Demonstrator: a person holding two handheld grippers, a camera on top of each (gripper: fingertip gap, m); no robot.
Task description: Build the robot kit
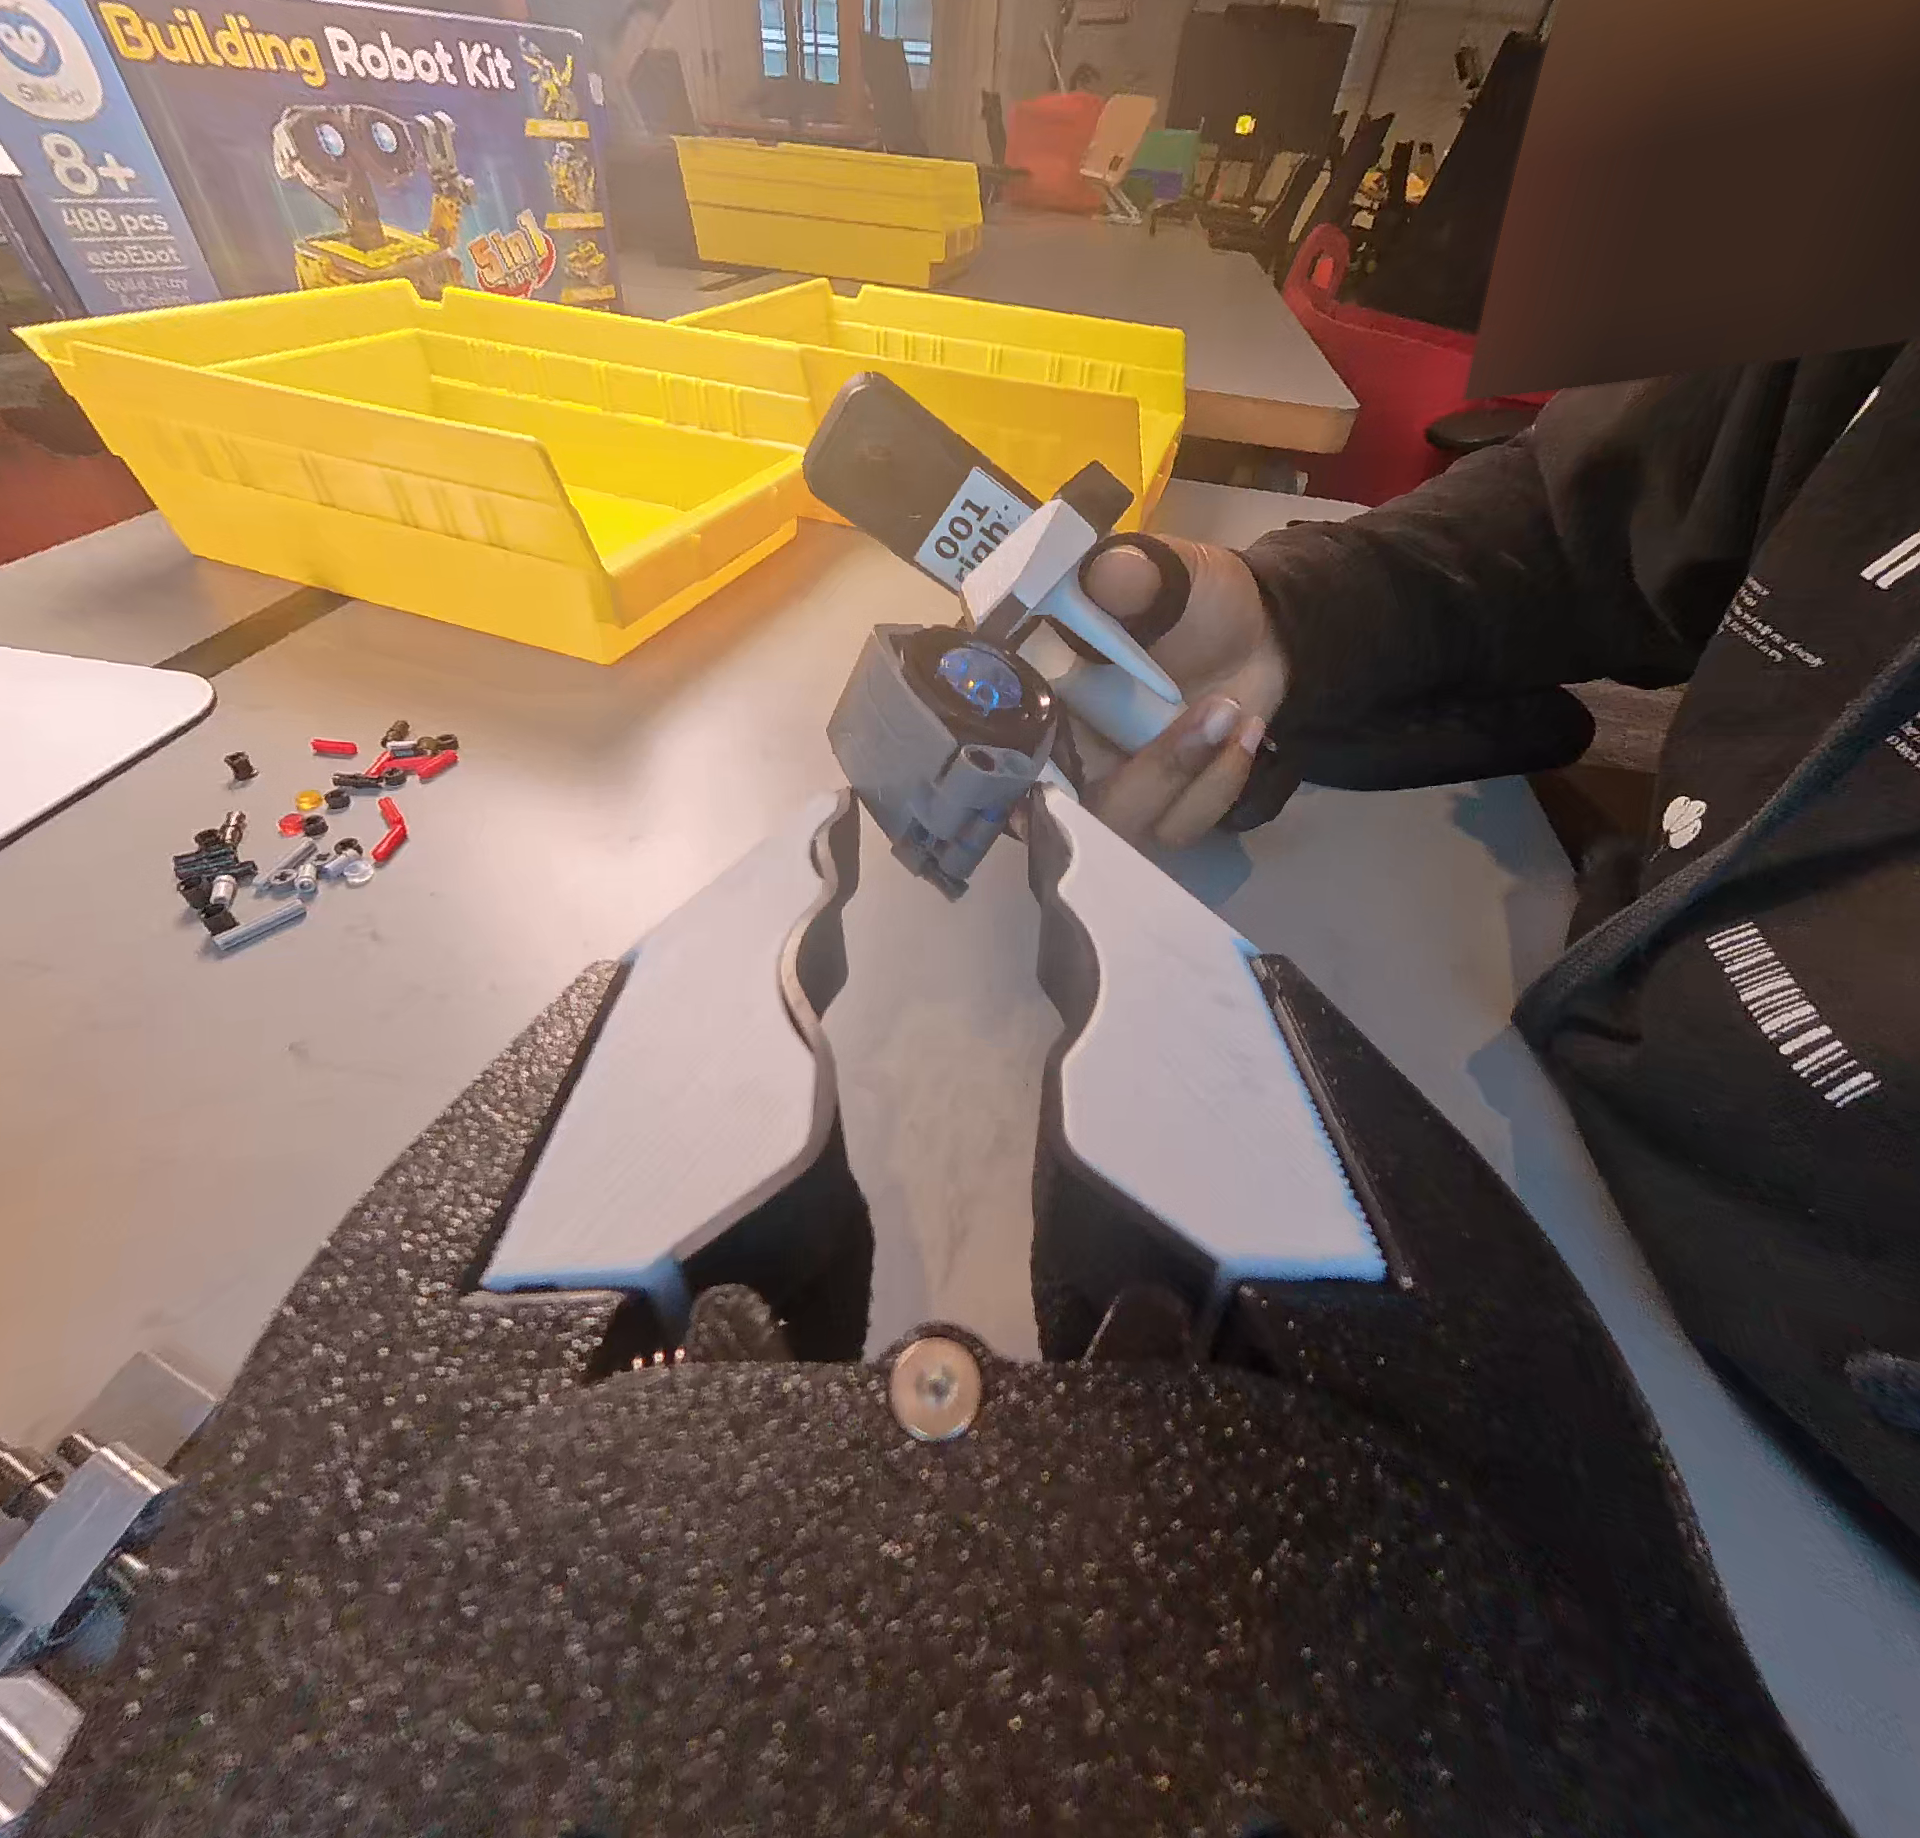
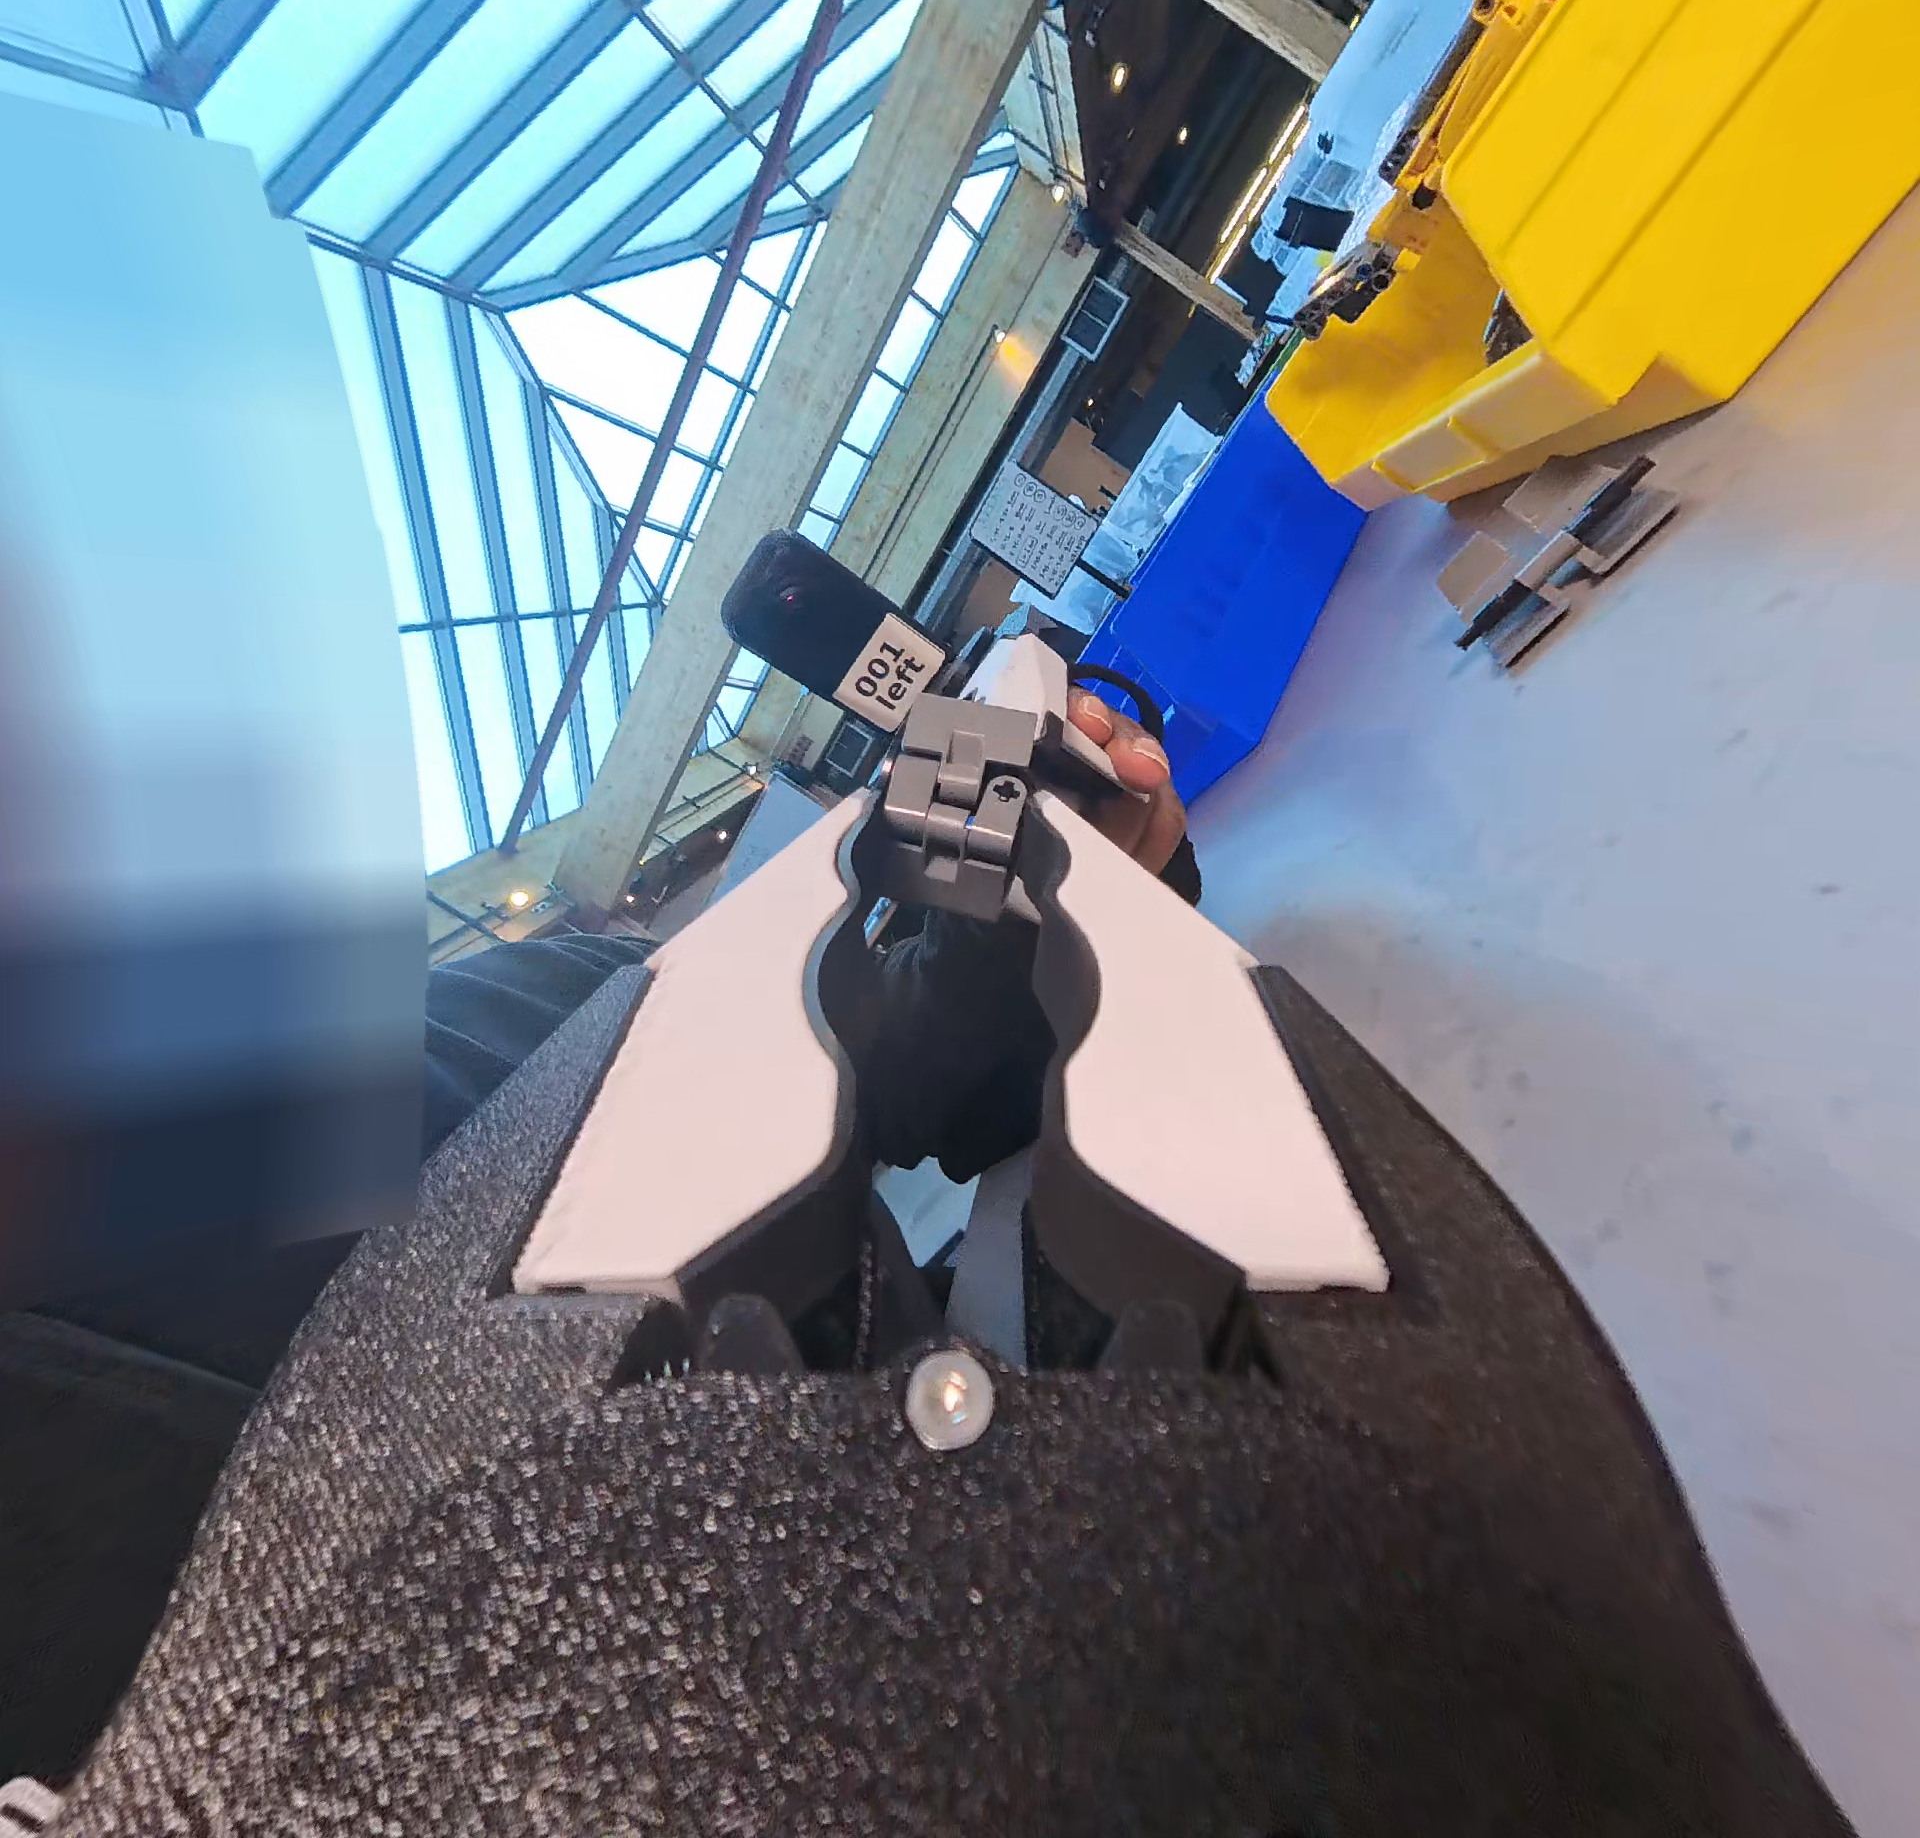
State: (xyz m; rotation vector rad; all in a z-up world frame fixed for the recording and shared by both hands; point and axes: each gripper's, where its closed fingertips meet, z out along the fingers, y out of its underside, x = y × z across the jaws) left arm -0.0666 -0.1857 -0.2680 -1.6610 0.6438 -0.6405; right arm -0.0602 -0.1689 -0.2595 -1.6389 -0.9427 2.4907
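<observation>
Both the left gripper [image 1: 943, 832] and right gripper [image 2: 940, 832] are clenching one grey brick assembly [image 1: 940, 749]; squeezing steadily and keeping tips aligned is advisable; loose pieces [image 1: 312, 822] are lying far left.

Yellow bins [image 1: 436, 458] and a printed kit box [image 1: 312, 147] stand behind scattered small parts [image 1: 312, 822] on the grey table [image 1: 520, 957].
</observation>
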